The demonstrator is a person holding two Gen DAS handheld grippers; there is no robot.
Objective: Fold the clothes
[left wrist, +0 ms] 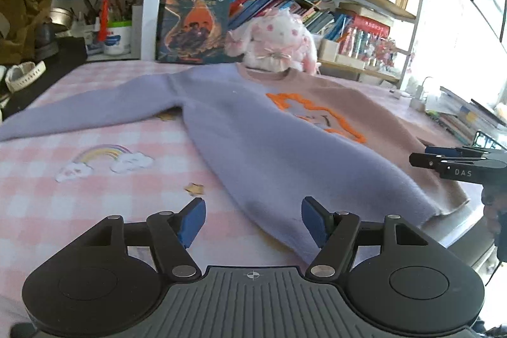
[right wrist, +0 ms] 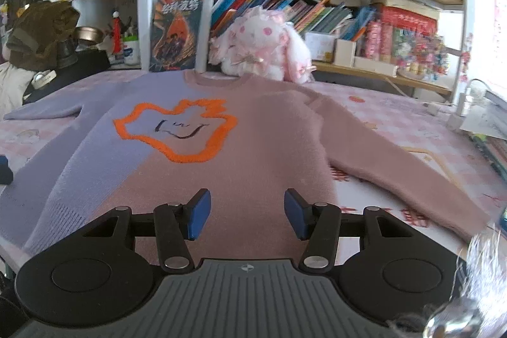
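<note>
A fuzzy sweater (right wrist: pixel 247 154), lilac on its left half and dusty pink on its right, with an orange outlined smiling shape on the chest, lies flat and face up on the pink checked tablecloth (left wrist: pixel 95 189). Both sleeves are spread out sideways. My left gripper (left wrist: pixel 252 219) is open and empty, just above the lilac hem corner (left wrist: pixel 285 211). My right gripper (right wrist: pixel 247 213) is open and empty over the pink hem. The right gripper also shows at the right edge of the left wrist view (left wrist: pixel 443 162).
A white and pink plush rabbit (right wrist: pixel 263 48) sits behind the sweater's collar. Behind it stand bookshelves (right wrist: pixel 317 5) full of books and jars. A brown bag (left wrist: pixel 22 11) and cups are at the far left. Books and cables (right wrist: pixel 475 113) lie at the table's right edge.
</note>
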